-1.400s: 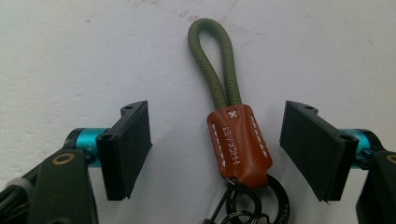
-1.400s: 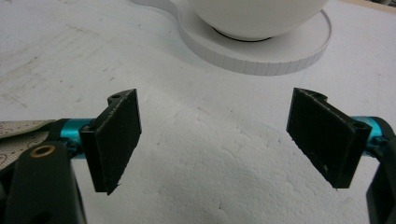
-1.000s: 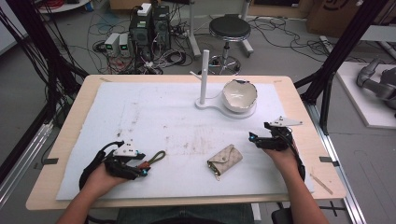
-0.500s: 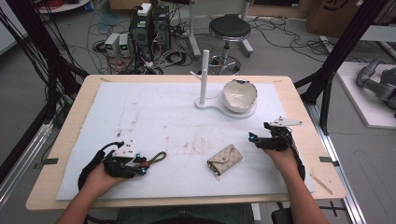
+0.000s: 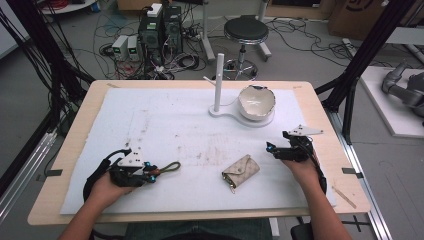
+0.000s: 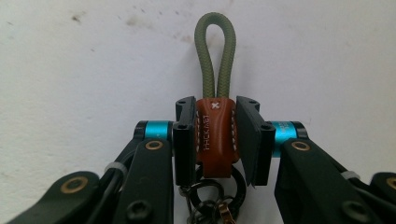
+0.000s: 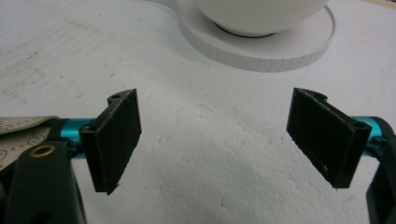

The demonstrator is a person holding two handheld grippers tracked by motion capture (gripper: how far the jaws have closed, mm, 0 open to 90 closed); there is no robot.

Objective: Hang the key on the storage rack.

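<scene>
A key fob lies at the front left of the white mat: a brown leather tab with an olive cord loop and metal rings. My left gripper has just been closing its jaws, and both pads now press on the leather tab. The loop sticks out beyond the fingertips. At the front right, my right gripper rests low over the mat with its jaws wide apart. Nothing lies between its pads. A beige patterned pouch lies on the mat between the two hands.
A white stand with an upright post and a round base holds a white bowl at the back right of the mat. A stool, cables and computer boxes stand on the floor beyond the wooden table.
The left gripper's jaws have closed onto the key fob's leather tab. Both hands have stayed where they were, and the right gripper remains open.
</scene>
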